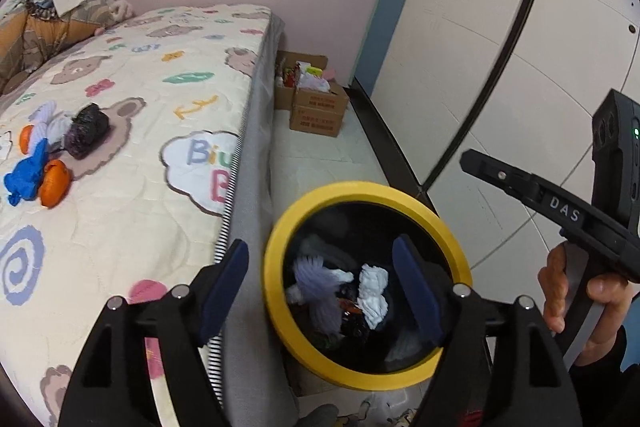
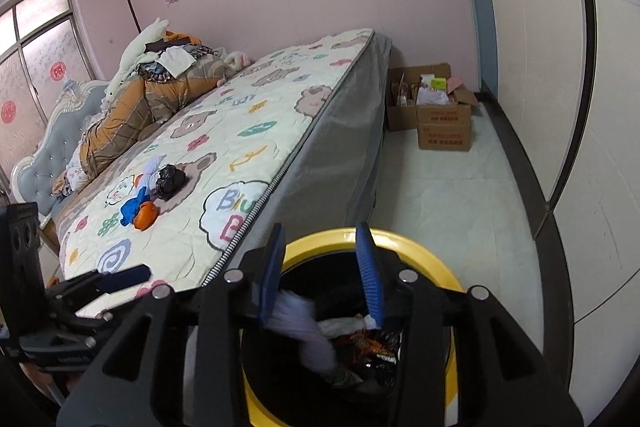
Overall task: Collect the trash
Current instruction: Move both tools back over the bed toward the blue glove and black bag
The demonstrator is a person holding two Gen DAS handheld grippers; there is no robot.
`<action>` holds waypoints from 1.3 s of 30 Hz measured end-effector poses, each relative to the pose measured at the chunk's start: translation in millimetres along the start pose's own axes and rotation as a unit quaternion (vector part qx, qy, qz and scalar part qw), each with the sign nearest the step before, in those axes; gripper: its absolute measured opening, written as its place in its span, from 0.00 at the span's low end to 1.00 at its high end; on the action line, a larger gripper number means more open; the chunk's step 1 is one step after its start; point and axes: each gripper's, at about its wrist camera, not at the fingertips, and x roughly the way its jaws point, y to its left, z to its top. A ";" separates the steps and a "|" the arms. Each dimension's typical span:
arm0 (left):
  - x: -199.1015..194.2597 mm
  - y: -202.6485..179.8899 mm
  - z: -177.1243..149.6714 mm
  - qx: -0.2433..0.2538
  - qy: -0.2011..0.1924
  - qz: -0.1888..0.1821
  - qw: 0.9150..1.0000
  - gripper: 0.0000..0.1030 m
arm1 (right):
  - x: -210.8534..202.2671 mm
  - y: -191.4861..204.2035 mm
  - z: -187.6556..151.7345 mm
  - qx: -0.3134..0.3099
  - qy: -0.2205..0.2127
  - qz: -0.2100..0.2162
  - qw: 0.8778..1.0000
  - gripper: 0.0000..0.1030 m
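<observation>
My left gripper hangs open over a black bin with a yellow rim, nothing between its blue pads. Inside lie a lavender wad, a white wad and dark wrappers. My right gripper is open above the same bin's yellow rim. Just below its fingertips, a blurred lavender piece and a white piece are in the bin's mouth. On the bed are more scraps: a black crumpled bag, an orange piece, a blue glove and a lavender wad.
The bed's quilt fills the left, its grey side right against the bin. Cardboard boxes stand on the floor by the pink wall. A white wardrobe lines the right. A hand holds the right gripper's handle.
</observation>
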 end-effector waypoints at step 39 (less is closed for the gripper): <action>-17.4 321.9 35.1 -0.212 -0.024 0.226 0.951 0.86 | 233.0 246.9 40.5 -0.163 0.107 0.132 0.972 0.58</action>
